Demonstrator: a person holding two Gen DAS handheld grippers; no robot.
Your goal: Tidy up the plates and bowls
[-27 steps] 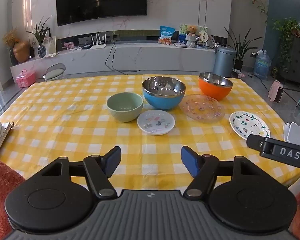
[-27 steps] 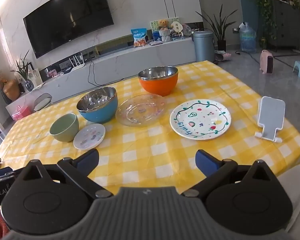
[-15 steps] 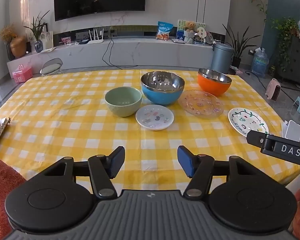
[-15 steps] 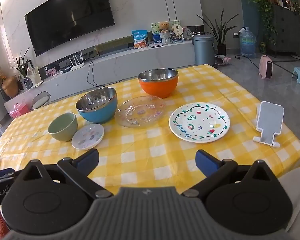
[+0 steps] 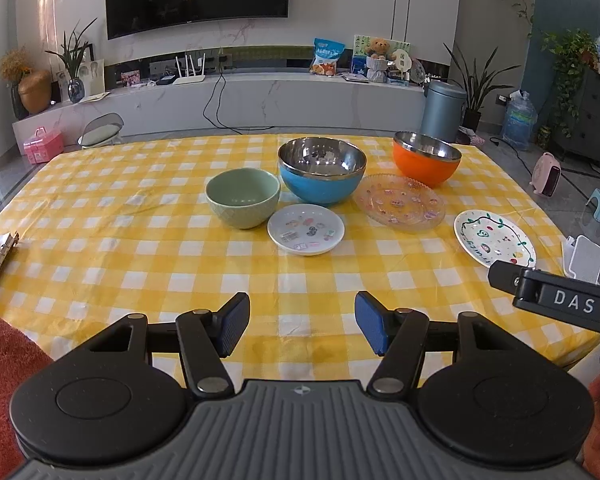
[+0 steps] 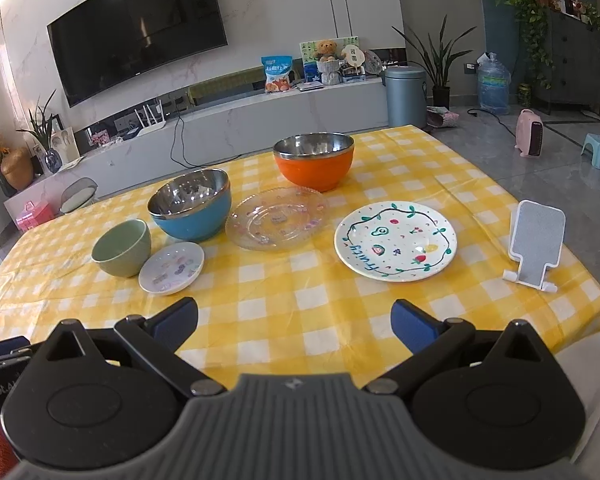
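Yellow-and-white checked cloth covers the table, which fills the middle of both views. At the bottom centre of the left wrist view the left gripper has its fingers parted over bare cloth, grasping nothing. At the bottom centre of the right wrist view the right gripper has its fingers spread wider still, also with nothing between them.

In the left wrist view, a blue bowl with a steel lining sits at centre. An orange bowl with the same lining stands to its right. A clear glass plate lies between and in front of them. A painted white plate lies further right, near the table's edge. A green bowl sits left of the blue one. A small white plate lies just beside the green bowl, lower right of it. A white phone stand stands upright at the right edge of the right wrist view.
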